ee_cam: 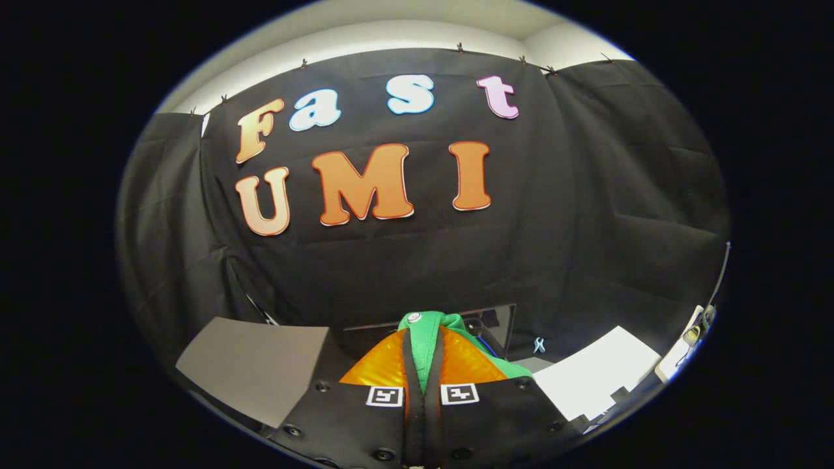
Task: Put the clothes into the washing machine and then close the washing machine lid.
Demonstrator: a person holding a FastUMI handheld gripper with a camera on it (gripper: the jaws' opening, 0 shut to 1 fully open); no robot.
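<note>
One green garment (427, 342) is pinched between the gripper's (422, 365) two orange fingers (381, 366), which press on it from both sides – the cloth runs as a narrow strip down the slot between them and bunches up over their tips. A small round button or snap sits on the top of that bunch, toward the left finger. More of the green cloth spills out to the right of the right finger, with a sliver of something blue just behind it; what the blue belongs to I cannot tell.

Both fingers carry a small black-and-white square marker (384, 395) at their base, where the orange meets the black gripper body.

Just beyond the fingertips and the bunched cloth stands a dark, glossy panel (498, 322) with a thin pale edge – it rises upright and may be the washer's raised lid, but it is too hidden to be sure. To the left of the fingers lies a flat grey board (254, 368), tilted in this view. To the right lies a white sheet or surface (596, 378), and beyond it, far right, a few small objects too small to make out. A small pale clip (539, 345) sits near the foot of the black cloth wall (586, 228), between the dark panel and the white surface.
</note>
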